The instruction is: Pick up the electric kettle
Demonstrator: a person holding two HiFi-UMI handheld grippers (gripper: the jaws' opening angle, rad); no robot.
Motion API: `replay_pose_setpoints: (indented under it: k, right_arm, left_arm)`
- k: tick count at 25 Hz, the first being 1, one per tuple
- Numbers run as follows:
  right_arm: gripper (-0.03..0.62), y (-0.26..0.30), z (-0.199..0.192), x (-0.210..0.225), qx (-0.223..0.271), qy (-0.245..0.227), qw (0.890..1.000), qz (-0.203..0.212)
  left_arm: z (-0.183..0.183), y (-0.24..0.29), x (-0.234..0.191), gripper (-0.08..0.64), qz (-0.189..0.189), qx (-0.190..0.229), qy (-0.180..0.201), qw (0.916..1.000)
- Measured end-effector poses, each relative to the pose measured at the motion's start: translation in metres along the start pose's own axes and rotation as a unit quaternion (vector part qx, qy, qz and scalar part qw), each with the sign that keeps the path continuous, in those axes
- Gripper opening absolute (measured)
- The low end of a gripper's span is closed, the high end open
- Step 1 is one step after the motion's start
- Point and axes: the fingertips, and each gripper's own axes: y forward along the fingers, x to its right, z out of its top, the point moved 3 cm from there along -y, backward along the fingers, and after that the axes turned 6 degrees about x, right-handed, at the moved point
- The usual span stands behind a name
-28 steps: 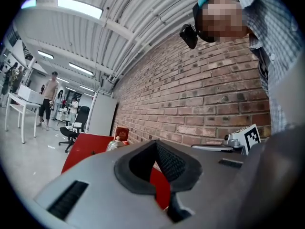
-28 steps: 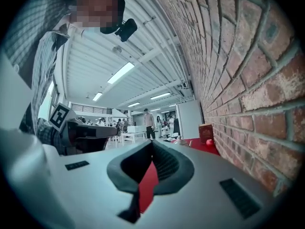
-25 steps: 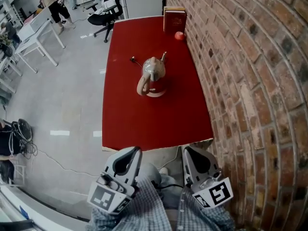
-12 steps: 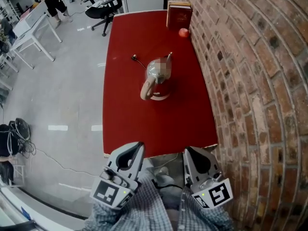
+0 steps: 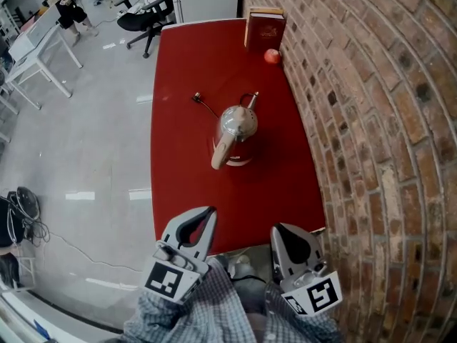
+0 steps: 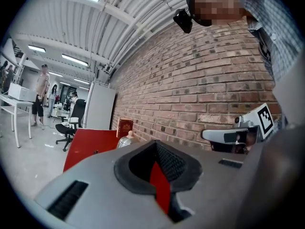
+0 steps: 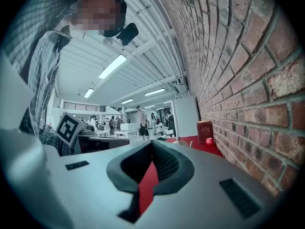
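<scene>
The electric kettle [image 5: 236,127] is steel with a beige handle [image 5: 221,150]. It stands on its round base in the middle of the red table [image 5: 189,177], handle towards me. Its cord and plug [image 5: 197,97] lie behind it to the left. My left gripper [image 5: 206,215] and right gripper [image 5: 280,231] are at the table's near edge, well short of the kettle. Both are shut with nothing between the jaws. In the left gripper view the kettle's top [image 6: 126,139] shows just above the shut jaws.
A brick wall [image 5: 371,120] runs along the table's right side. At the far end a dark red book [image 5: 263,28] stands upright beside a small red ball [image 5: 272,56]. An office chair [image 5: 139,16] and white tables stand on the grey floor to the left.
Both grippers have moved forward up to the table's near edge, still shut. The kettle now sits lower and nearer in the head view.
</scene>
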Motion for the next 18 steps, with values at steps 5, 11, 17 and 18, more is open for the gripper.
replay_pose_setpoints:
  k: [5, 11, 17, 18]
  right_arm:
    - [0.008, 0.012, -0.004, 0.009, -0.009, 0.001, 1.000, -0.025]
    - [0.008, 0.026, -0.022, 0.013, -0.039, 0.008, 0.999, -0.036]
    - [0.008, 0.030, -0.028, 0.019, -0.059, 0.008, 0.997, -0.053]
    - [0.008, 0.030, -0.030, 0.020, -0.061, 0.008, 0.997, -0.056]
  left_arm:
    - [-0.014, 0.018, -0.020, 0.009, -0.014, -0.004, -0.013, 0.9998]
    - [-0.045, 0.040, -0.047, 0.075, -0.021, -0.053, 0.014, 0.9983]
    - [-0.081, 0.075, -0.069, 0.153, -0.021, -0.074, 0.024, 0.9967]
    - [-0.088, 0.079, -0.074, 0.161, -0.016, -0.080, 0.024, 0.9964]
